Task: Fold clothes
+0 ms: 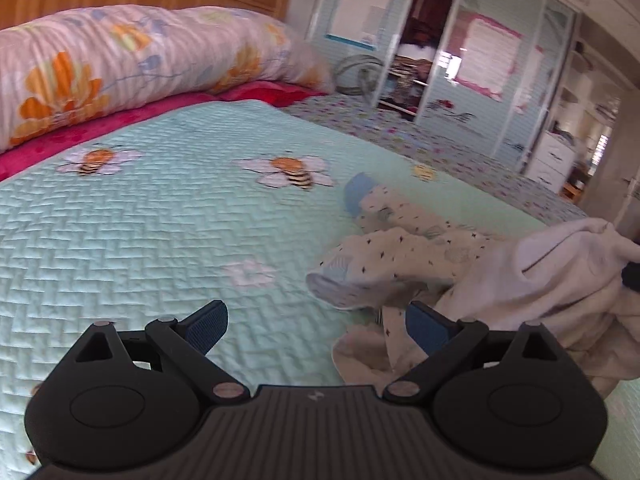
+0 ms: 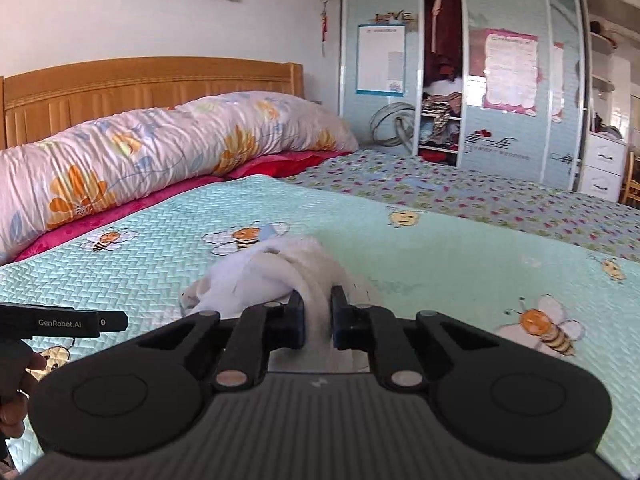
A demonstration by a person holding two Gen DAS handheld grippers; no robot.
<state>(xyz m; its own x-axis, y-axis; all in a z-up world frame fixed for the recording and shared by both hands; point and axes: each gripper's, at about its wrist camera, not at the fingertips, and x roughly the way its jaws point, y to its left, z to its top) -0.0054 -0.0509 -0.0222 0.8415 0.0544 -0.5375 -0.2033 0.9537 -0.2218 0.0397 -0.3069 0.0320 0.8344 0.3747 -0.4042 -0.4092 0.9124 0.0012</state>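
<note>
Left view: my left claw (image 1: 316,326) gapes over the quilt (image 1: 160,240), nothing between its pads, ready for a free edge of the spotted garment (image 1: 400,256) lying just ahead.

Right view: my right claw (image 2: 318,316) pinches the white cloth (image 2: 272,272), bunched up to lift it clear.

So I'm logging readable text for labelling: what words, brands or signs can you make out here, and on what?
"GenRobot.AI": left gripper, on its side.
"LOVE": wooden letters atop the wardrobe door.
White poster, pink poster, dark door lettering: too small or blurred to read.
</note>
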